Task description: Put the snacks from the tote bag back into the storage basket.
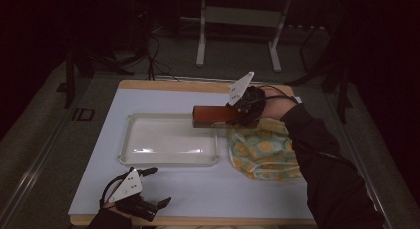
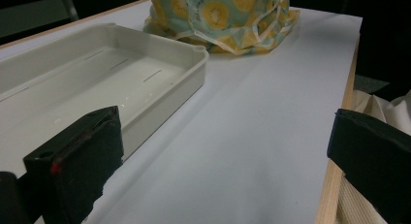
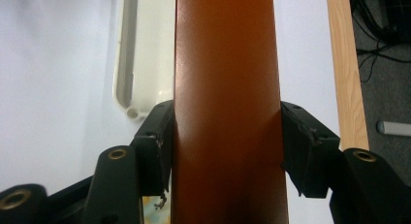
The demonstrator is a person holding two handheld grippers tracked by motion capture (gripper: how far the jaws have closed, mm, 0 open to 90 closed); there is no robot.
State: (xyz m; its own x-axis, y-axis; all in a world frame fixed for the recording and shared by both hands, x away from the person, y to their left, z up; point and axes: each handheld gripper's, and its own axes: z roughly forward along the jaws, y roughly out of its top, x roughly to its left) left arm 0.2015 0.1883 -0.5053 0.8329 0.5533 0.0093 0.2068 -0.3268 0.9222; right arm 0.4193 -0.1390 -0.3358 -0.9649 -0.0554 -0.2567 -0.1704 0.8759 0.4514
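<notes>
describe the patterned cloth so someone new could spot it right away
On the white table mat, look just right of the shallow white tray. The crumpled cloth lies there beside the tray's right edge, under the person's right forearm. It is the only soft, patterned thing: pale green with yellow-orange round prints.

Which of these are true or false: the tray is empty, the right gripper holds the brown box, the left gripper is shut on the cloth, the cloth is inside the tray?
1. The tray is empty. True.
2. The right gripper holds the brown box. True; its jaws clamp both sides.
3. The left gripper is shut on the cloth. False; its jaws stand open and empty near the table's front edge.
4. The cloth is inside the tray. False; it lies on the table beside the tray's right end.
</notes>
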